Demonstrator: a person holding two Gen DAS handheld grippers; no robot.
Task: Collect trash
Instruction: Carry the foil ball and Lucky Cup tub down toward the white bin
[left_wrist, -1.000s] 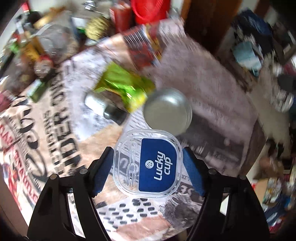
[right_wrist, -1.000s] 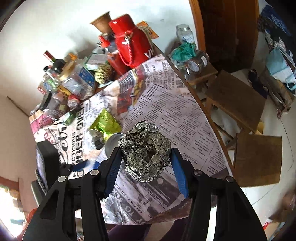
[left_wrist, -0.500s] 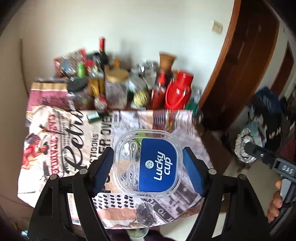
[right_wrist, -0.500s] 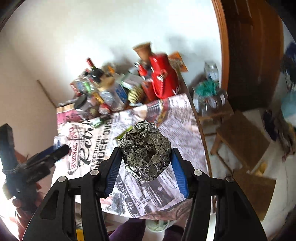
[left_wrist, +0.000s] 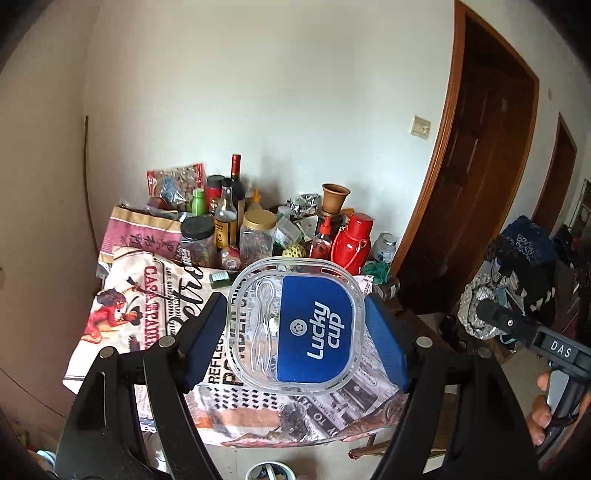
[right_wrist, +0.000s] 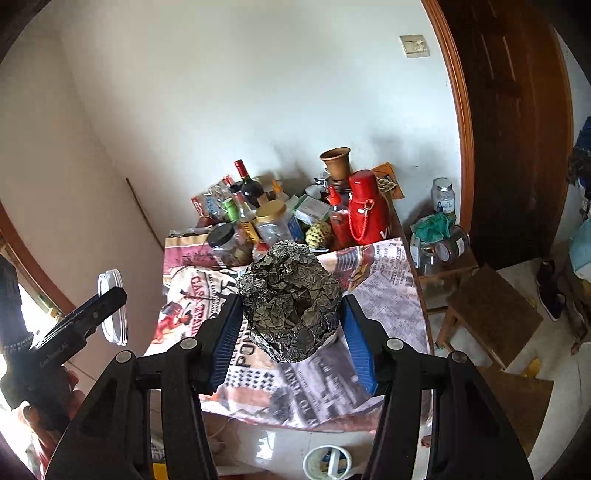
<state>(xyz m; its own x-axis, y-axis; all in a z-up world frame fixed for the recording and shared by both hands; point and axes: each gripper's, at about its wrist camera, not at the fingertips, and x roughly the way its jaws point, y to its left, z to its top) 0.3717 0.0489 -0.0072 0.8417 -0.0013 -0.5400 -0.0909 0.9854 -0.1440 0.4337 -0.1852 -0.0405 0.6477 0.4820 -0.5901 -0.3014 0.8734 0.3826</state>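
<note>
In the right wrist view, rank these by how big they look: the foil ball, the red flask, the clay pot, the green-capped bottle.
1. foil ball, largest, though it sits nearest the camera, held in the right gripper
2. red flask
3. clay pot
4. green-capped bottle, smallest, partly hidden

Newspaper-covered table (right_wrist: 391, 288), red flask (right_wrist: 365, 206) — wine bottle (left_wrist: 236, 181), wooden door (left_wrist: 480, 184)

soft even daylight, sharp focus, heavy fisheye bending with dark vignetted corners
</note>
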